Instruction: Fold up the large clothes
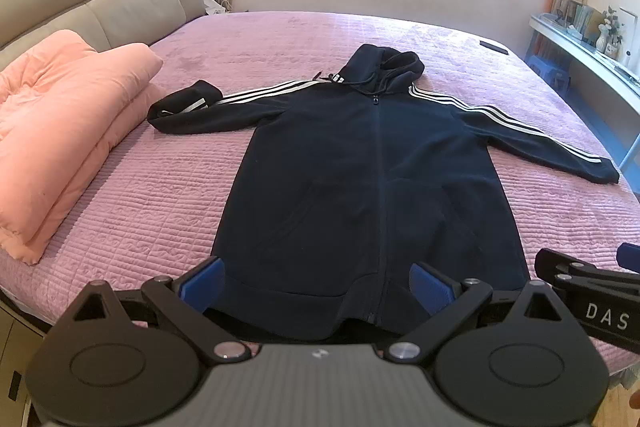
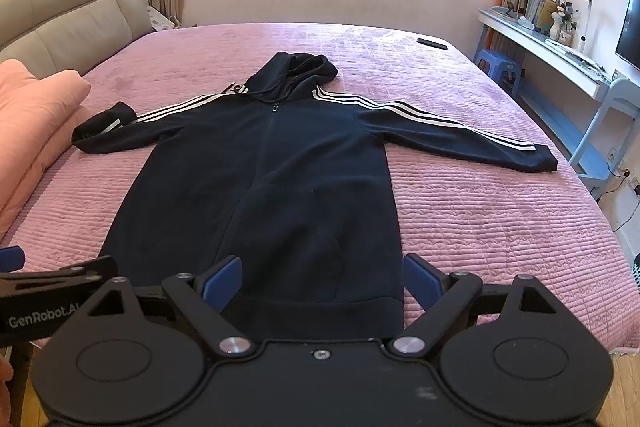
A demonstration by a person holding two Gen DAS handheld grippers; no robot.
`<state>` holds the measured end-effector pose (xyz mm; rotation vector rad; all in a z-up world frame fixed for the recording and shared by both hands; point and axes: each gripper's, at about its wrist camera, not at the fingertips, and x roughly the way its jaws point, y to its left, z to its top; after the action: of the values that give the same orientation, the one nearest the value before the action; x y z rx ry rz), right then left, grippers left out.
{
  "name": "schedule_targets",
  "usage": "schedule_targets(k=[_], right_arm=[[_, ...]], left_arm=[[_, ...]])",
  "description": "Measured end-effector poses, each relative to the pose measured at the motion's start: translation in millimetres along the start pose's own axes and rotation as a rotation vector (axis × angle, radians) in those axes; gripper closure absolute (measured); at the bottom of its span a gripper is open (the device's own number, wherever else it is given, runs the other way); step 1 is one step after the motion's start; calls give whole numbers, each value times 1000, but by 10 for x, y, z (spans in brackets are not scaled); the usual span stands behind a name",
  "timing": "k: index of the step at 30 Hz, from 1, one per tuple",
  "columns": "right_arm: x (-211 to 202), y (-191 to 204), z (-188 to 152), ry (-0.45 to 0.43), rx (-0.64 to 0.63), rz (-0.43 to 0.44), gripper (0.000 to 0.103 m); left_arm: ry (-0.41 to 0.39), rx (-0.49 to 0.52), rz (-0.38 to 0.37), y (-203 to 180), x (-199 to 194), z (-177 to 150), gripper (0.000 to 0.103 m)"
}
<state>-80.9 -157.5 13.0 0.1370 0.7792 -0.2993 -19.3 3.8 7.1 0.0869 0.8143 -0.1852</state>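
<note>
Above hoodie [image 1: 372, 179] hem, both grippers agape.

Both jaws gape wide: left gripper [image 1: 316, 289] and right gripper [image 2: 322, 285] low in frame, seemingly level, side by side.

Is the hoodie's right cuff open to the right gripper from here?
Probably yes: the right gripper is open, and the cuff lies flat on bare bedspread, nothing between them, though it's a long sideways reach.
</note>
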Motion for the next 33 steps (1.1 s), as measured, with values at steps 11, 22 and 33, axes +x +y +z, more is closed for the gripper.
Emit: schedule_targets(k=[11, 22, 33], right_arm=[[283, -89, 51, -29, 24, -42, 1], [1811, -461, 458, -6, 251, -20, 1], [2214, -959, 1299, 153, 345, -169, 1]], left_arm=[[19, -3, -14, -42, 355, 62, 2], [0, 36, -47, -354, 1894, 785, 2], [119, 117, -128, -564, 2329, 1638, 1]])
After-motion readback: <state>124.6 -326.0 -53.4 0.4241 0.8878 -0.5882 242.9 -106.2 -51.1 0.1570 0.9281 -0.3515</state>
